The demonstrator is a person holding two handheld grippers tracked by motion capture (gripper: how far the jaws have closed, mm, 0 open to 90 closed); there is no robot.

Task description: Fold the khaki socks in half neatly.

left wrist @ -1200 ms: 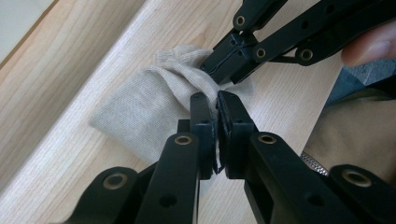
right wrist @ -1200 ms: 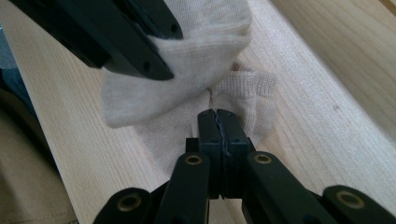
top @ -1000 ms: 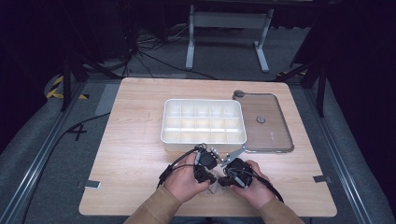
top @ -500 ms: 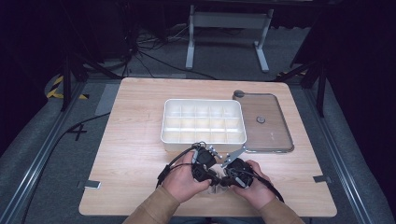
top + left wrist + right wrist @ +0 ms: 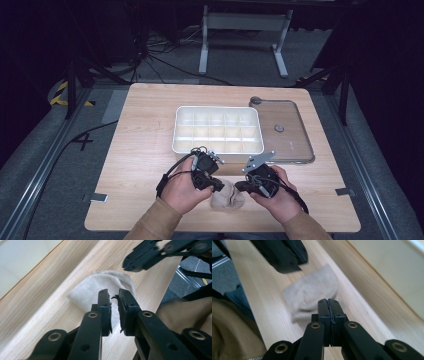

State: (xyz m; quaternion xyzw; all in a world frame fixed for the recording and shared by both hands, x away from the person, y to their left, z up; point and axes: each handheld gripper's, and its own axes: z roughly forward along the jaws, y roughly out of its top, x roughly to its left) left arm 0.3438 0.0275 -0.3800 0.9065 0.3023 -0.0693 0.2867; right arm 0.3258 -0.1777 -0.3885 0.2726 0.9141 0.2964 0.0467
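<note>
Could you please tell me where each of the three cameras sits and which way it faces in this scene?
High view: above the person's side, looking forward and down on the table; forearms, both hands show.
Left gripper view: rides the left tongs, slightly parted, looking down at the beige cloth.
Right gripper view: rides the right tongs, shut, facing the cloth.
Shared: all three show the cloth and the white compartment tray.
</note>
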